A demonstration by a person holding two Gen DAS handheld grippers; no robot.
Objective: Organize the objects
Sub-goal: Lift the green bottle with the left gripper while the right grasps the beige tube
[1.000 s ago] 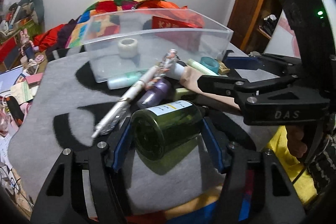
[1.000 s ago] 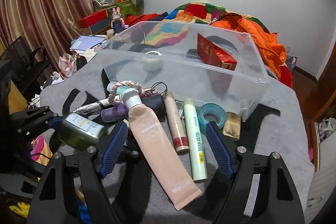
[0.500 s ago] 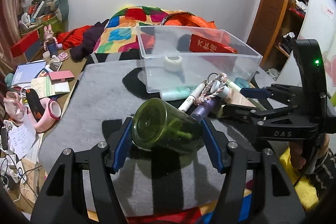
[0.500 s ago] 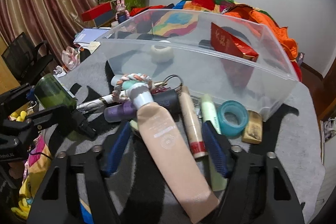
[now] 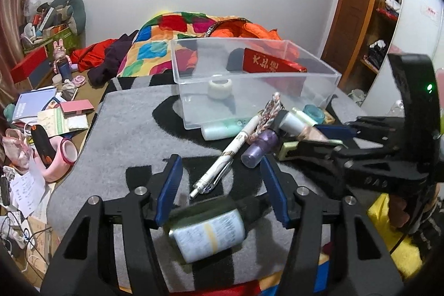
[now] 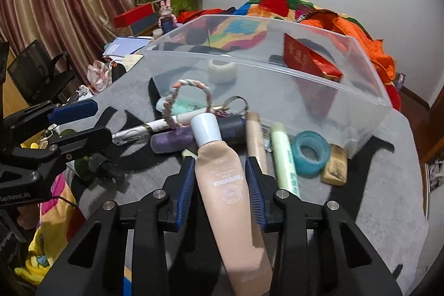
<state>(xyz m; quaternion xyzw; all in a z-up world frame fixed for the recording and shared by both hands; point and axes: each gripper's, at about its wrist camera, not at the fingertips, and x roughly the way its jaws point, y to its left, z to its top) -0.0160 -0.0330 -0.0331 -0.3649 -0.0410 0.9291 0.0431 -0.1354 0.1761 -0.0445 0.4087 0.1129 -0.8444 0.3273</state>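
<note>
My left gripper [image 5: 222, 182] is open; the green bottle [image 5: 208, 232] with a white label lies blurred below its fingers, free of them, on the grey cloth. It shows dimly in the right wrist view [image 6: 83, 162] under the left gripper [image 6: 80, 121]. My right gripper [image 6: 219, 174] is shut on the beige tube [image 6: 222, 179] with a white cap. Beyond lie a pen [image 5: 219, 160], a purple bottle [image 6: 172, 140], a braided loop [image 6: 188, 99], a pale green tube [image 6: 285, 157] and a teal tape roll [image 6: 310, 154]. The clear bin [image 6: 277, 65] holds a white tape roll [image 6: 222, 70] and a red packet [image 6: 308, 60].
The grey cloth [image 5: 125, 135] ends at the left, with clutter on the floor there: papers [image 5: 55, 118] and a pink object [image 5: 61, 154]. A bed with a colourful quilt [image 5: 172, 40] lies behind the bin. A brown soap bar [image 6: 335, 162] sits by the teal tape.
My left gripper has opened and let go of the green bottle, which has dropped below its fingers. My right gripper has closed on the beige tube.
</note>
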